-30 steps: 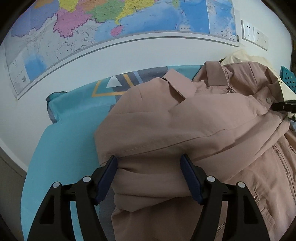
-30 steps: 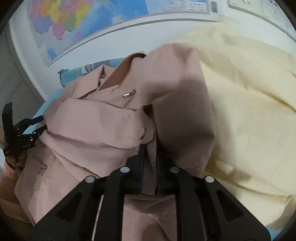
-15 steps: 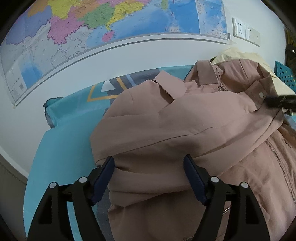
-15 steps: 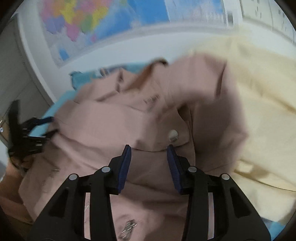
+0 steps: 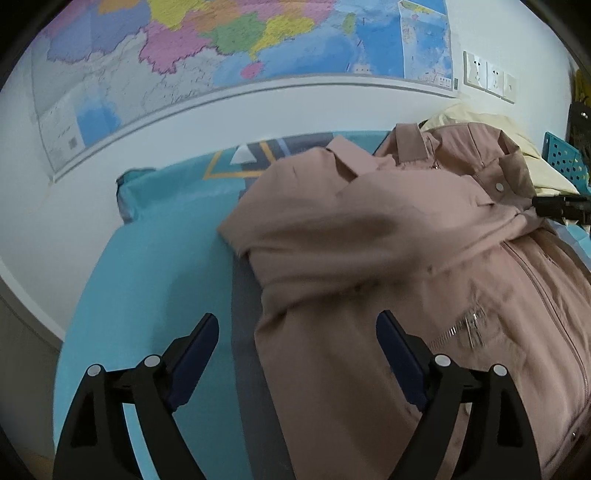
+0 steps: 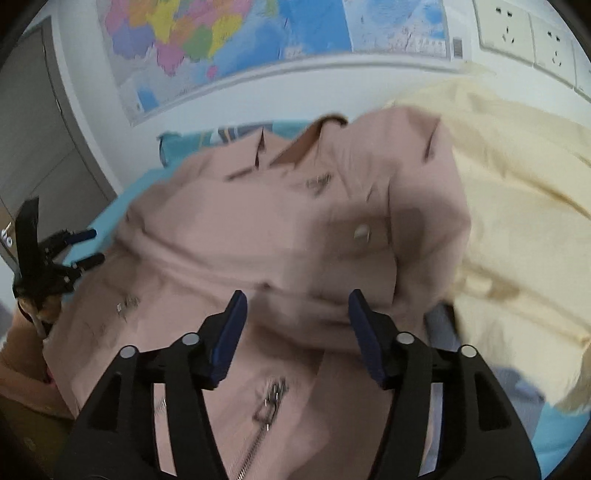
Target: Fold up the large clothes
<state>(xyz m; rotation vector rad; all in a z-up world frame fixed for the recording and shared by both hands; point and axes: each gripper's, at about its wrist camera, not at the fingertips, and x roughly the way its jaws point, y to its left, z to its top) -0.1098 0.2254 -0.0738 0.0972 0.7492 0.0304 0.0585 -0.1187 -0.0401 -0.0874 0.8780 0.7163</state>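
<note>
Fold laid, both grippers' fingers spread and empty over the pink jacket (image 5: pixel 369 251) at frame centre; next fold needs regrasping

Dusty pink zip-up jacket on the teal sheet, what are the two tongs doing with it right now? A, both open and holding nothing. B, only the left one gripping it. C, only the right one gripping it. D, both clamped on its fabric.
A: the left tongs and the right tongs both stand with jaws spread wide, with no fold of the dusty pink zip-up jacket pinched between them.

White wall (image 5: pixel 258 122) with a colourful map (image 5: pixel 221 40) — sockets (image 6: pixel 506 26) right, grey door (image 6: pixel 33 140) left.
</note>
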